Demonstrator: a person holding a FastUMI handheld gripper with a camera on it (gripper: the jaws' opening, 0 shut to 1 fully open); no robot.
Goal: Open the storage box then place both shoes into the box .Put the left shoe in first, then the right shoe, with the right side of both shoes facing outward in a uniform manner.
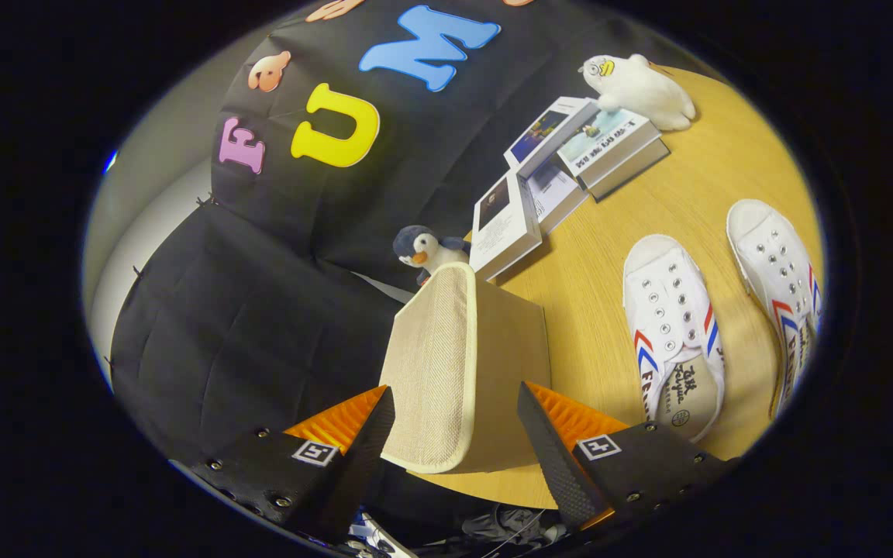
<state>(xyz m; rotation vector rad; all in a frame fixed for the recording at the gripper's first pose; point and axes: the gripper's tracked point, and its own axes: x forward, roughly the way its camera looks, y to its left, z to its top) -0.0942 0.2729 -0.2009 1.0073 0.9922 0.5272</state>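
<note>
- The tongs [454, 422] stand wide apart, holding nothing, fingers either side of the storage box's lid [435, 364].
- Close squarely on the lid edge before lifting; both shoes [675, 329] wait beside the box on the table [594, 256].

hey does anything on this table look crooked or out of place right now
Mostly tidy. The books lie fanned at uneven angles rather than squared. The storage box sits between the open gripper fingers, apparently untouched. Both white shoes lie side by side, upright.
</note>
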